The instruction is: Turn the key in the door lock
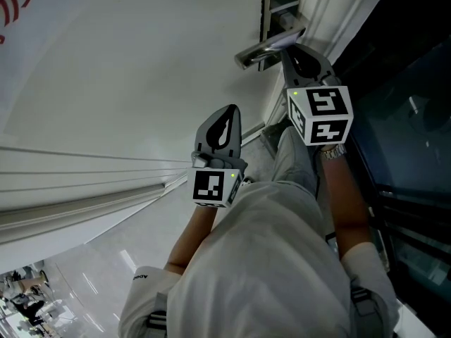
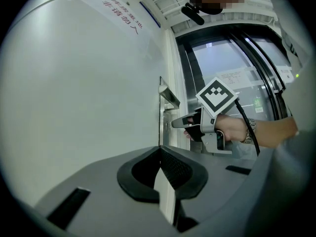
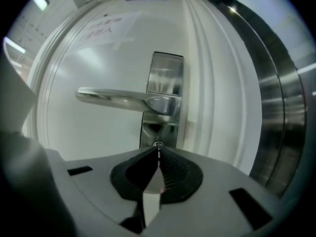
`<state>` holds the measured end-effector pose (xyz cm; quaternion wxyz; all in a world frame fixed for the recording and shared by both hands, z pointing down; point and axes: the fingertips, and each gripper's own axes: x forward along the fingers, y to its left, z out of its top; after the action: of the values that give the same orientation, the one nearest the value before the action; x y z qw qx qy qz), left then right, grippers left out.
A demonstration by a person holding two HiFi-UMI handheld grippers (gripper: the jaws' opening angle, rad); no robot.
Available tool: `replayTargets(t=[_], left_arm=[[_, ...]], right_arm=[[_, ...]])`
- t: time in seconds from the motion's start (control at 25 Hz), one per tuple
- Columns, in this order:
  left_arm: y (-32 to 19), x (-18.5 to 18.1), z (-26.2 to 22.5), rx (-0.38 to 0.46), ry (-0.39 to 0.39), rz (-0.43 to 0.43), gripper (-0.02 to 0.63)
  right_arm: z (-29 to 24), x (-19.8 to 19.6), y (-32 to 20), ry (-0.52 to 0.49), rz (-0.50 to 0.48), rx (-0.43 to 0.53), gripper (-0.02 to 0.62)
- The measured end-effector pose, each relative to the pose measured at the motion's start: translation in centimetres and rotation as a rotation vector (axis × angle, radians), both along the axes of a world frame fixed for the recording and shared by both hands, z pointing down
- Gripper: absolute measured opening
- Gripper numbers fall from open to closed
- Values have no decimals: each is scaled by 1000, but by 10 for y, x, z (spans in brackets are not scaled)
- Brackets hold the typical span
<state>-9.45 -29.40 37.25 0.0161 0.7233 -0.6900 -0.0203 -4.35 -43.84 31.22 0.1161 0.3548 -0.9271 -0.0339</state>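
Note:
The steel lock plate (image 3: 166,78) with its lever handle (image 3: 118,98) sits on the white door (image 1: 127,83). Below the handle, my right gripper (image 3: 158,152) is shut on the small silver key (image 3: 158,145), whose tip sits in the keyhole. In the head view the right gripper (image 1: 290,53) reaches in just under the lever handle (image 1: 271,46). From the left gripper view the right gripper (image 2: 180,124) shows side-on against the lock. My left gripper (image 1: 225,122) hangs back from the door, its jaws shut with nothing between them (image 2: 159,154).
A dark glass panel (image 1: 416,118) in a metal frame (image 3: 271,107) stands right of the door. A notice with red print (image 2: 121,16) is stuck high on the door. The person's pale sleeves and torso (image 1: 275,259) fill the lower head view.

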Motion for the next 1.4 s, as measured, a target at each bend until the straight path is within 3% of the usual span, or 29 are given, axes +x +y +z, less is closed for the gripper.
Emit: replayTargets(t=[0.56, 1.0, 1.4], left_arm=[[1, 5, -9, 25, -10, 2, 9], [4, 10, -8, 23, -10, 4, 9], [11, 10, -5, 9, -13, -8, 9]], right_arm=[[3, 8, -9, -458, -79, -519, 9], [6, 10, -11, -741, -101, -802, 9], [10, 14, -14, -915, -56, -972, 14]])
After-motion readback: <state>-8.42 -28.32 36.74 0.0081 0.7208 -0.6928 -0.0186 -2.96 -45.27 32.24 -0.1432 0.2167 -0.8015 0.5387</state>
